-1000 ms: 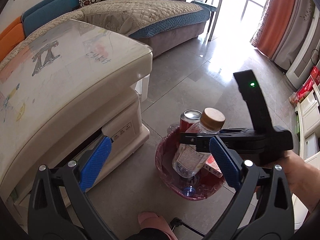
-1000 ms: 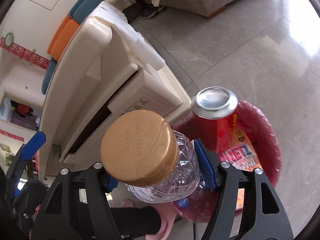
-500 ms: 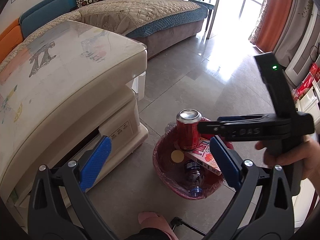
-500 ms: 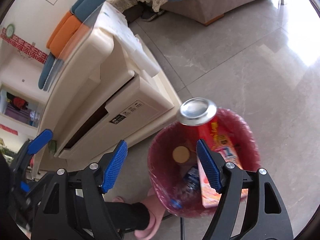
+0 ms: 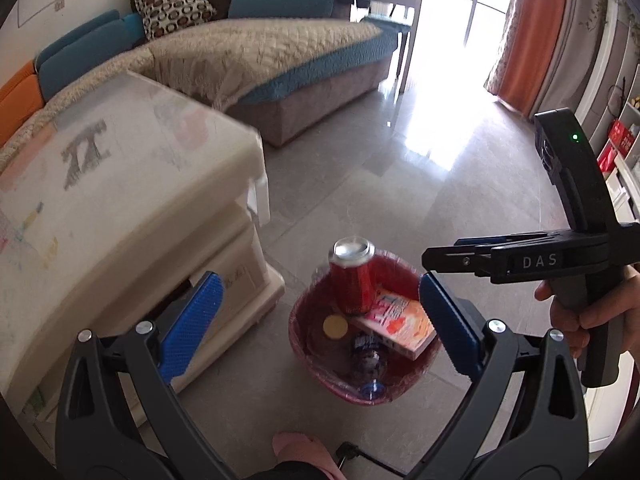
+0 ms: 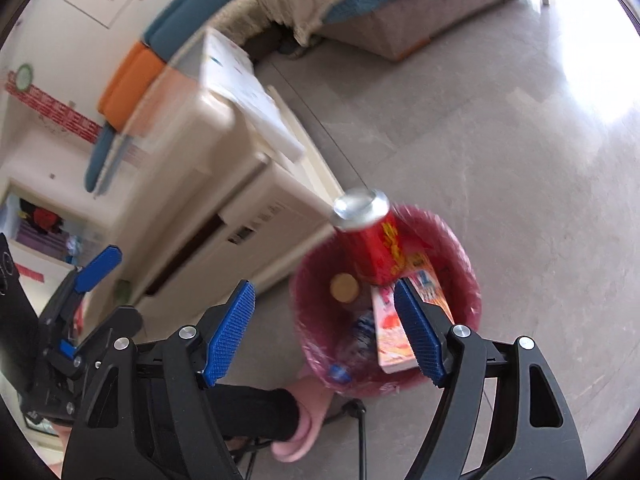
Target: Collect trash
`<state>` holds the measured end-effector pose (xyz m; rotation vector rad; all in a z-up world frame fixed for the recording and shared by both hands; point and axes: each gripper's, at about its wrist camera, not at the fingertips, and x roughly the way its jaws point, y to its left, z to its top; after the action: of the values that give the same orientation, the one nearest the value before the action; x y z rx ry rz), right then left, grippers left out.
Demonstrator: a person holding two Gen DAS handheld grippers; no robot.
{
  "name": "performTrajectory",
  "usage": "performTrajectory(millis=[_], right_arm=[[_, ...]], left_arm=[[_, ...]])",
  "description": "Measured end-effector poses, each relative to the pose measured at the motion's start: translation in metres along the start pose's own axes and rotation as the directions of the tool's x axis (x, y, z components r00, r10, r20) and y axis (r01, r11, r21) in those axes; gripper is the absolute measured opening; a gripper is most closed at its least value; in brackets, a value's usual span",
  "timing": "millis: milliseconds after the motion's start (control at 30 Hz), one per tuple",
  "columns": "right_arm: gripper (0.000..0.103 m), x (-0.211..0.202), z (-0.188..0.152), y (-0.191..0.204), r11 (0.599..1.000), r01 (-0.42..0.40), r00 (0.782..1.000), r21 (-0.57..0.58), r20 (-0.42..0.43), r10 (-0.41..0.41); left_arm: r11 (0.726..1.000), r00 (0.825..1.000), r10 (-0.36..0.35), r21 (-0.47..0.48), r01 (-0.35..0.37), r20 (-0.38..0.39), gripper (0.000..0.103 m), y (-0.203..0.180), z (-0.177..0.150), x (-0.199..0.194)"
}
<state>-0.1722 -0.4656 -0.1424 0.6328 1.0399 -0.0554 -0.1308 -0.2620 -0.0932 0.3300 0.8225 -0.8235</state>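
Note:
A red-lined trash bin point(image 5: 308, 344) stands on the floor beside the coffee table; it also shows in the right wrist view point(image 6: 468, 280). In it stand a red can point(image 5: 352, 280) point(image 6: 372, 244), a pink snack box point(image 5: 400, 324) point(image 6: 394, 328) and a clear plastic bottle with a tan cap point(image 5: 368, 356) point(image 6: 346, 286). My left gripper point(image 5: 320, 320) is open and empty above the near side of the bin. My right gripper point(image 6: 324, 332) is open and empty above the bin; it shows from the side in the left wrist view point(image 5: 452, 254).
A cream coffee table point(image 5: 120, 208) point(image 6: 224, 160) stands left of the bin. A beige and blue sofa point(image 5: 272, 52) lies behind. A pink slipper point(image 6: 300, 428) and a black cable point(image 6: 362, 432) are on the grey floor near the bin.
The right gripper opened and let the bottle drop into the bin, then rose and drew back to the right. The left gripper rose slightly.

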Motion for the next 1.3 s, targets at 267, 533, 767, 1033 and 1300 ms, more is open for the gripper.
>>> performTrajectory(millis=[267, 533, 767, 1033, 1300], right_arm=[[0.077, -0.036, 0.060, 0.118, 0.973, -0.068, 0.986, -0.223, 0.137, 0.100], [0.085, -0.013, 0.094, 0.246, 0.908, -0.155, 0.969, -0.390, 0.120, 0.217], [0.085, 0.029, 0.092, 0.354, 0.849, -0.204, 0.965, -0.487, 0.047, 0.259], [0.085, 0.073, 0.078, 0.433, 0.828, -0.138, 0.982, -0.543, 0.033, 0.186], [0.086, 0.110, 0.069, 0.459, 0.819, -0.094, 0.992, -0.567, 0.018, 0.126]], left_arm=[[0.986, 0.980, 0.148, -0.099, -0.135, 0.131, 0.096, 0.057, 0.043, -0.068], [0.921, 0.927, 0.334, -0.269, -0.283, 0.169, 0.096, 0.162, 0.042, -0.124], [0.817, 0.864, 0.486, -0.417, -0.397, 0.130, 0.096, 0.247, 0.019, -0.165], [0.713, 0.818, 0.573, -0.524, -0.466, 0.052, 0.096, 0.312, -0.022, -0.180], [0.681, 0.824, 0.567, -0.567, -0.464, 0.007, 0.096, 0.353, -0.043, -0.168]])
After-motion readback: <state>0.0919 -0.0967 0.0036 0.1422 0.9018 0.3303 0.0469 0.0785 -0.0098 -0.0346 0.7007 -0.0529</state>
